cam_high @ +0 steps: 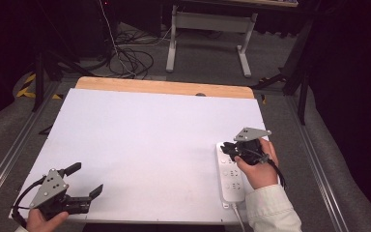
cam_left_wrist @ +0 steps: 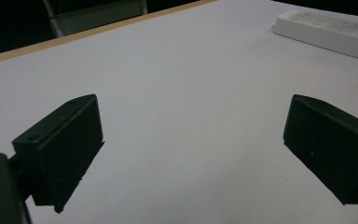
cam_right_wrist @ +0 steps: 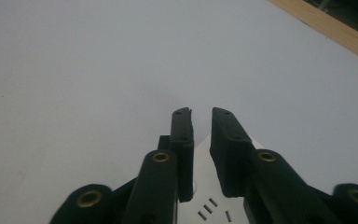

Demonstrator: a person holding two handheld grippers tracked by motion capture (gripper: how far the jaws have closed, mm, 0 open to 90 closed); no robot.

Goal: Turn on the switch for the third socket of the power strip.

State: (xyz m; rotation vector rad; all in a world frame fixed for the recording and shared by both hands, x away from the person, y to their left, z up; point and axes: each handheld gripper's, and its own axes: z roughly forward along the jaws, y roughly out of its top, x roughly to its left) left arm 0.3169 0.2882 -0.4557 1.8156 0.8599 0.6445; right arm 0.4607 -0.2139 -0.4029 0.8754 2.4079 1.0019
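Grippers at a white power strip

Power strip (cam_high: 232, 175) lies flat on the white table (cam_high: 149, 145), close to the table's right edge and near its front, with its cord leaving its near end. Right gripper (cam_high: 226, 147) hovers over the strip's far end, held in the person's right hand (cam_high: 258, 166). In the right gripper view its jaws stand nearly closed, a narrow gap between them, with nothing in that gap; the strip's socket slots (cam_right_wrist: 212, 211) show just below the jaws. Left gripper (cam_high: 84, 180) sits well apart from the strip, across the table toward the front left corner, its jaws spread wide and holding nothing. In the left gripper view the strip (cam_left_wrist: 326, 30) lies far off, beyond the jaws.
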